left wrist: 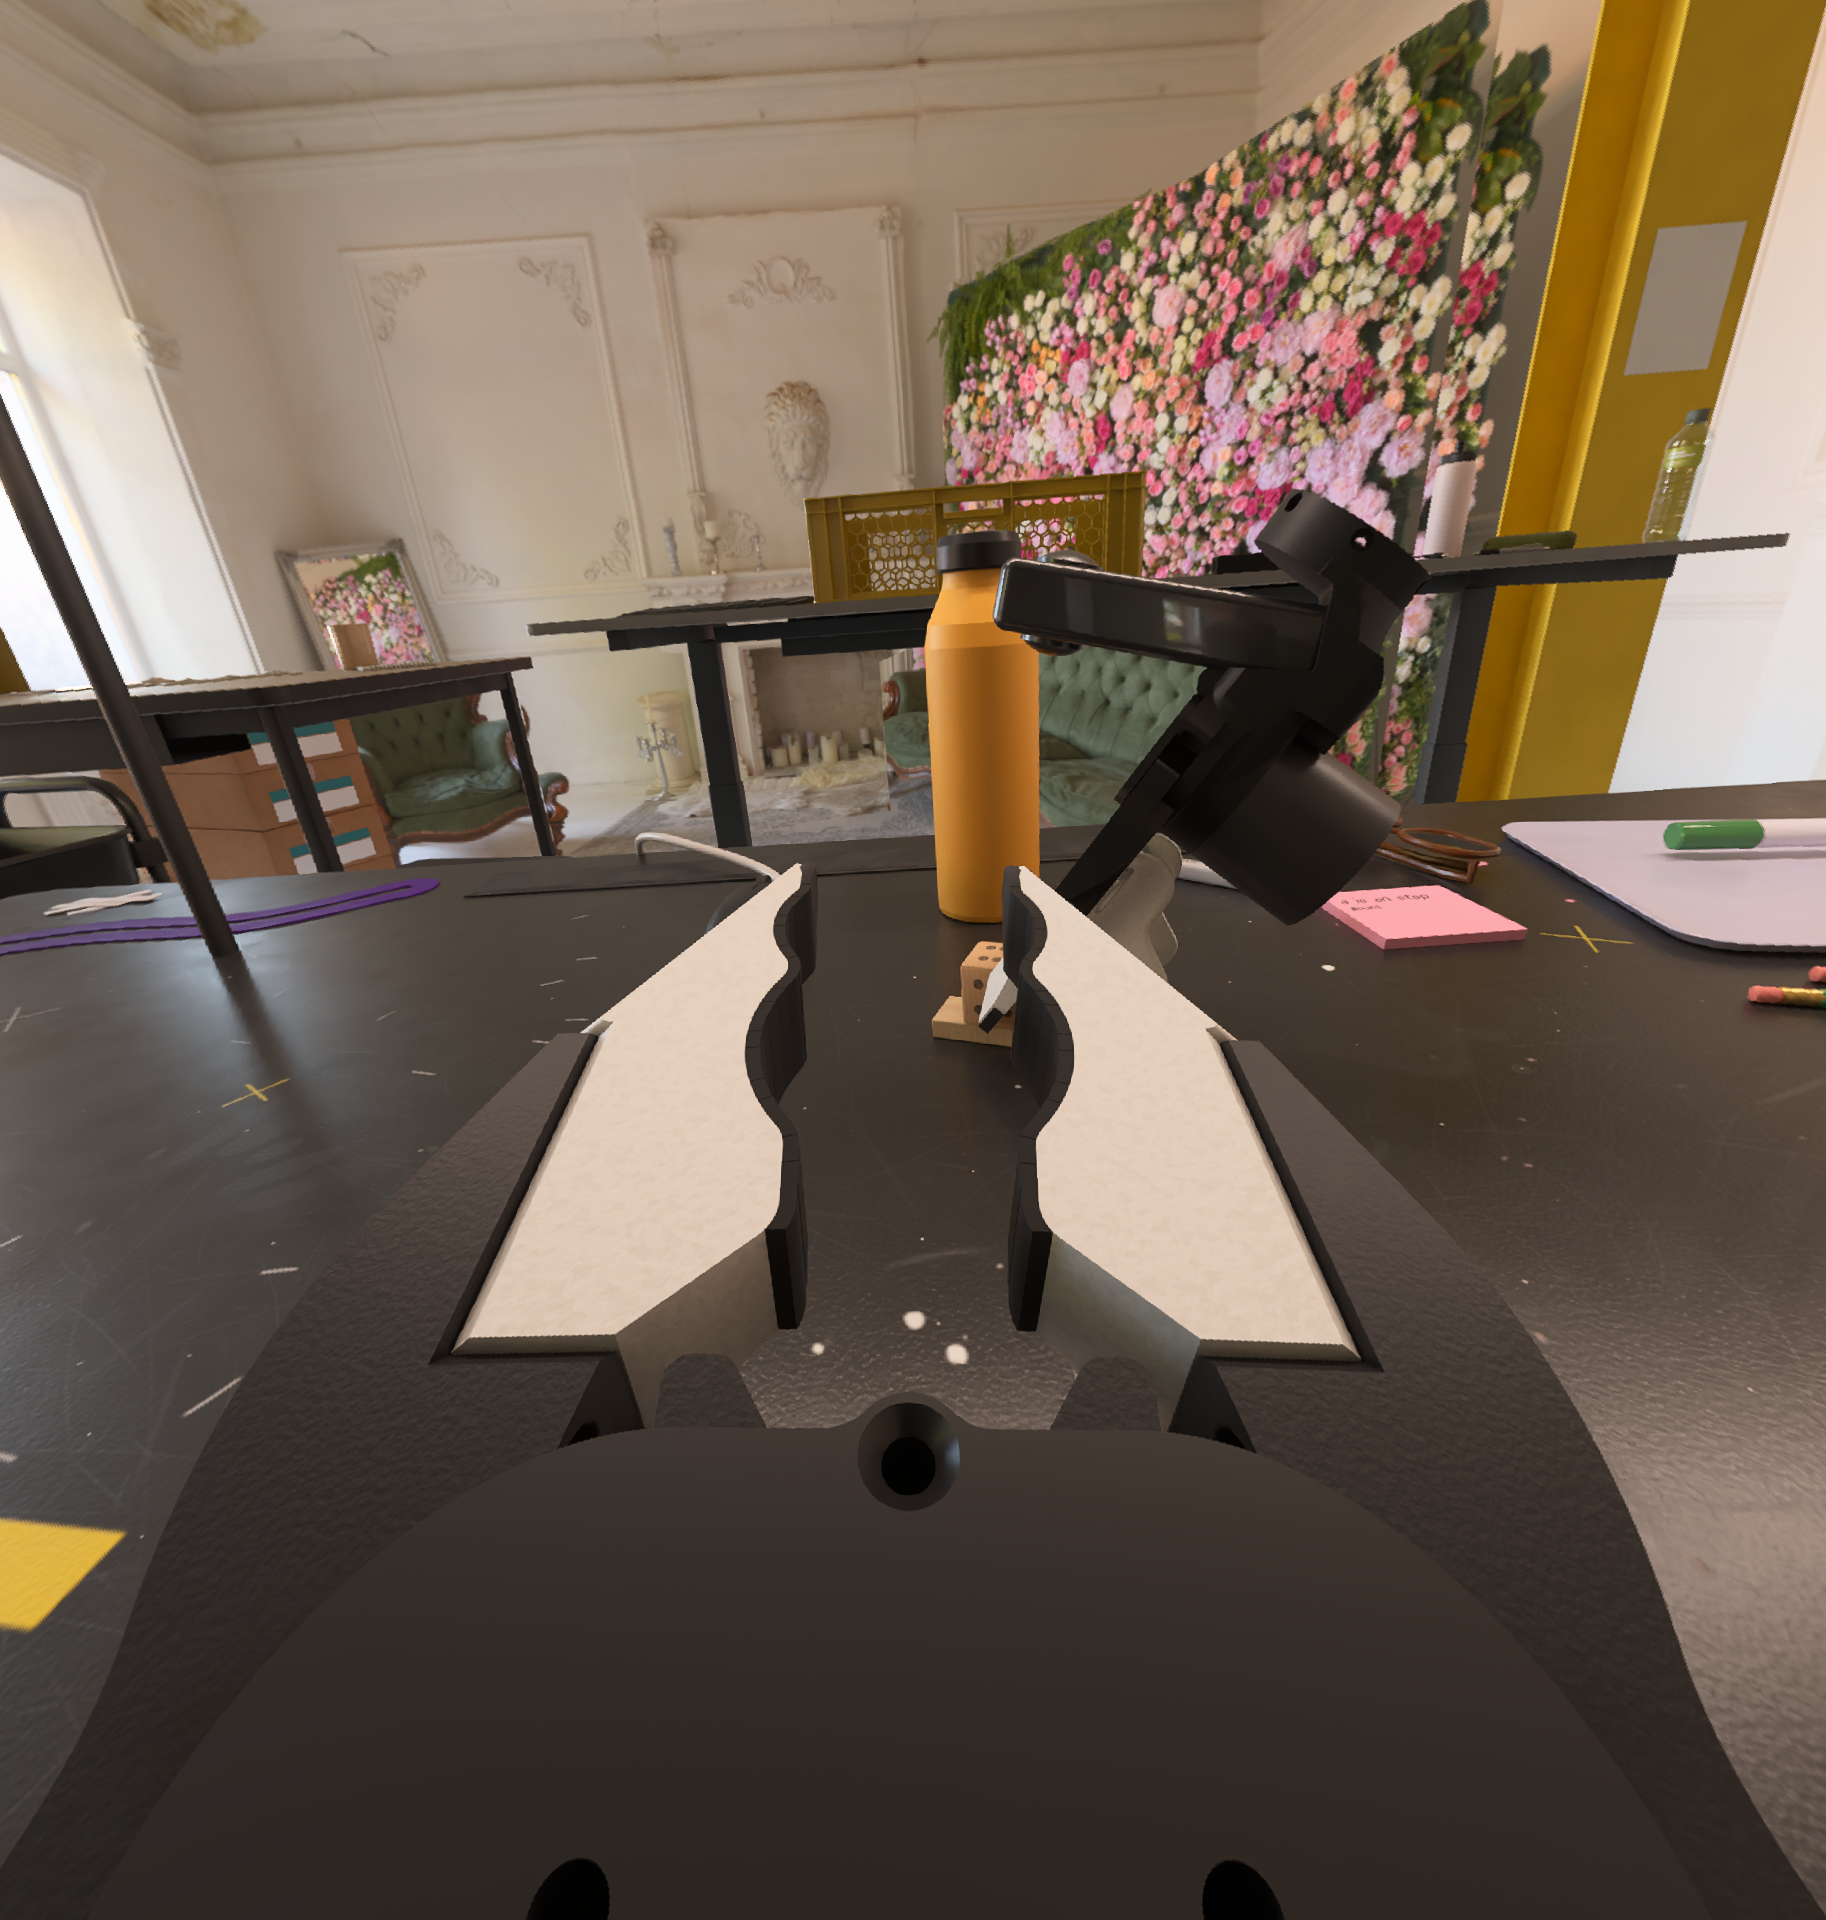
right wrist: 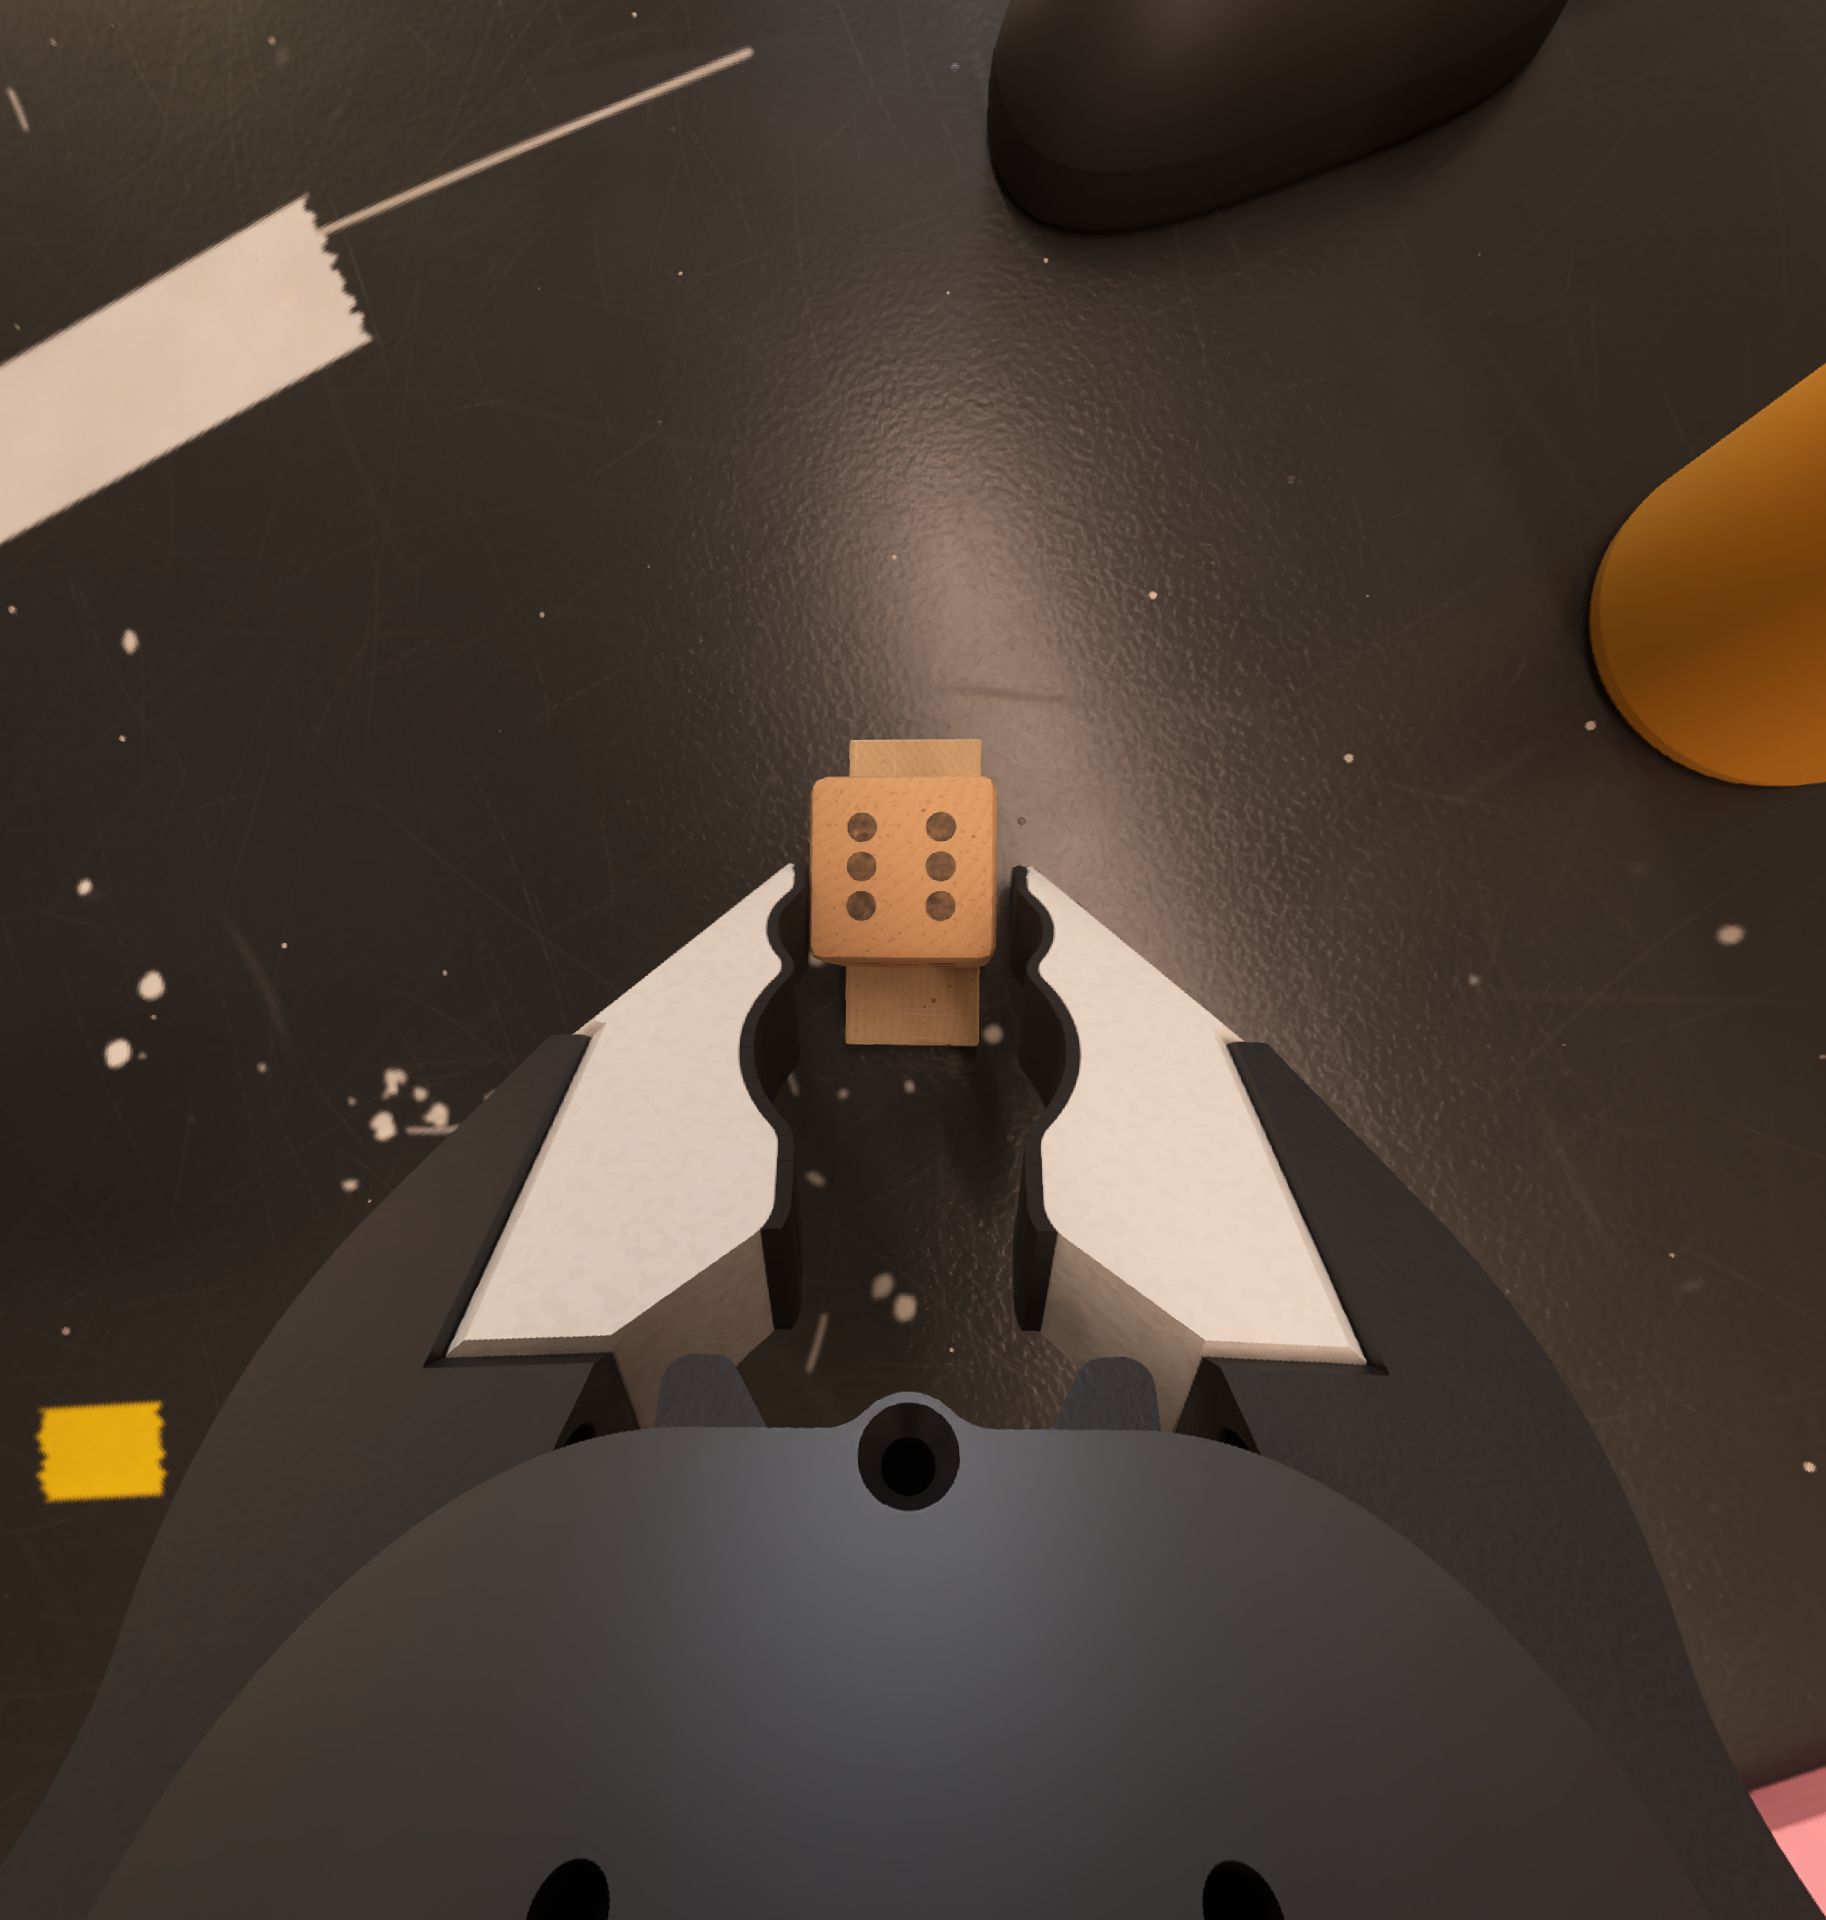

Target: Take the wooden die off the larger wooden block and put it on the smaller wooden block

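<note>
The wooden die point(right wrist: 901, 883), six pips up, sits on a narrow wooden block point(right wrist: 911, 1006) on the dark table. My right gripper point(right wrist: 906, 883) points down over it, open, one fingertip on each side of the die. The left fingertip point(right wrist: 784, 904) is at the die's edge and a thin gap shows at the other side. In the left wrist view the die point(left wrist: 980, 968) and block point(left wrist: 959, 1023) lie just beyond my left gripper point(left wrist: 911, 914), which is open, empty and low over the table. Only one wooden block shows.
An orange bottle point(left wrist: 980, 748) stands just behind the die and also shows in the right wrist view point(right wrist: 1740, 623). A pink note pad point(left wrist: 1423, 916), pencils point(left wrist: 1813, 995) and a pale mat point(left wrist: 1719, 883) lie to the right. A black rounded object point(right wrist: 1252, 104) and a white tape strip point(right wrist: 161, 374) lie beyond the block.
</note>
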Controlling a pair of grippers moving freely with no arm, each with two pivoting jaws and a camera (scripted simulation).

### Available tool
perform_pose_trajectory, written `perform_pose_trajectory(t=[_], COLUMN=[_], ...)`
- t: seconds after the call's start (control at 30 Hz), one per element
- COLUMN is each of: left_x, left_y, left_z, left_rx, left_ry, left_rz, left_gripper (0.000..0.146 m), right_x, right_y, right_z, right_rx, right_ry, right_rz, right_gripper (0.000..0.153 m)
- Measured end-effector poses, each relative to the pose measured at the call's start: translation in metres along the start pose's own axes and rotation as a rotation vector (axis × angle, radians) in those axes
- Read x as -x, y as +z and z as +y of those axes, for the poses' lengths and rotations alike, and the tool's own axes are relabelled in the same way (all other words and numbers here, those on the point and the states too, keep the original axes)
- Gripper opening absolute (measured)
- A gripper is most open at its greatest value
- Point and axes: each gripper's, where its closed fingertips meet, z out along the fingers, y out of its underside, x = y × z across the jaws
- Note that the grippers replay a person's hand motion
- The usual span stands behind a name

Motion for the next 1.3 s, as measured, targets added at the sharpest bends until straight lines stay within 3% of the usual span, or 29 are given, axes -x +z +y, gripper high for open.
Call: perform_pose_trajectory(t=[0.27, 0.47, 0.6, 0.73, 0.87, 1.07, 1.3], left_x=[0.001, -0.001, -0.008, -0.026, -0.070, -0.119, -0.125], left_y=[0.000, 0.001, 0.003, 0.006, 0.010, 0.004, 0.005], left_z=[0.001, 0.001, 0.003, 0.006, 0.014, 0.018, 0.020], left_rx=[0.005, 0.004, 0.011, 0.011, 0.043, 0.050, 0.066], left_ry=[-0.006, -0.022, -0.027, -0.071, -0.116, -0.038, -0.019], left_rz=[0.001, 0.011, 0.031, 0.083, 0.219, 0.386, 0.412], left_gripper=[0.035, 0.035, 0.035, 0.035, 0.035, 0.039, 0.038], right_x=[0.016, 0.058, 0.076, 0.082, 0.087, 0.119, 0.152], right_y=[-0.025, -0.096, -0.164, -0.233, -0.282, -0.287, -0.257], right_z=[-0.006, 0.016, 0.065, 0.143, 0.230, 0.322, 0.342], right_rx=[-0.102, -0.251, -0.330, -0.375, -0.368, -0.340, -0.336], right_ry=[-0.178, -0.387, -0.465, -0.371, -0.262, -0.245, -0.332], right_rz=[0.062, 0.072, 0.162, 0.254, 0.349, 0.310, 0.206], right_gripper=[0.034, 0.034, 0.034, 0.034, 0.034, 0.034, 0.034])
